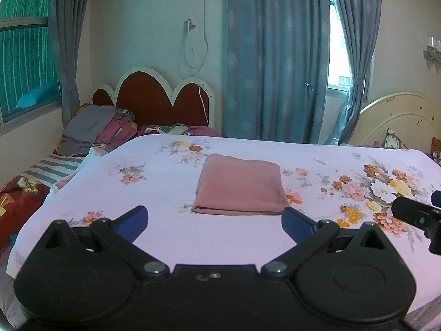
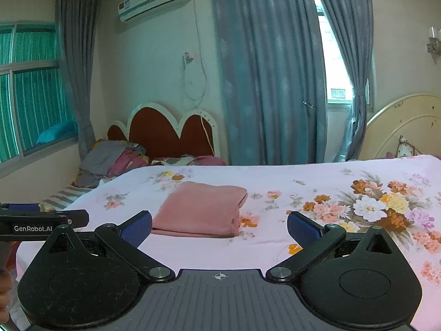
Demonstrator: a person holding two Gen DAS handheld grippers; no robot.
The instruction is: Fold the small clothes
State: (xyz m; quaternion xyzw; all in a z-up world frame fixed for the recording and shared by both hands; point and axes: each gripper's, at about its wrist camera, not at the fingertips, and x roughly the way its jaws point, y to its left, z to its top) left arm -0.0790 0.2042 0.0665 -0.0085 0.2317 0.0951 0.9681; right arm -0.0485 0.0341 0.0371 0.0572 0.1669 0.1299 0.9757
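Note:
A pink garment lies folded into a neat rectangle on the floral bed sheet, its folded edge toward me. In the right wrist view the same pink garment sits left of centre. My left gripper is open just short of the garment's near edge, nothing between its blue pads. My right gripper is open too, held above the sheet in front of the garment's near right corner, not touching it. Each gripper shows at the edge of the other's view.
A pile of clothes and bedding sits on a second bed at the left, by the red headboard. Blue curtains hang behind. A cream headboard stands at the right. The sheet's left edge drops off.

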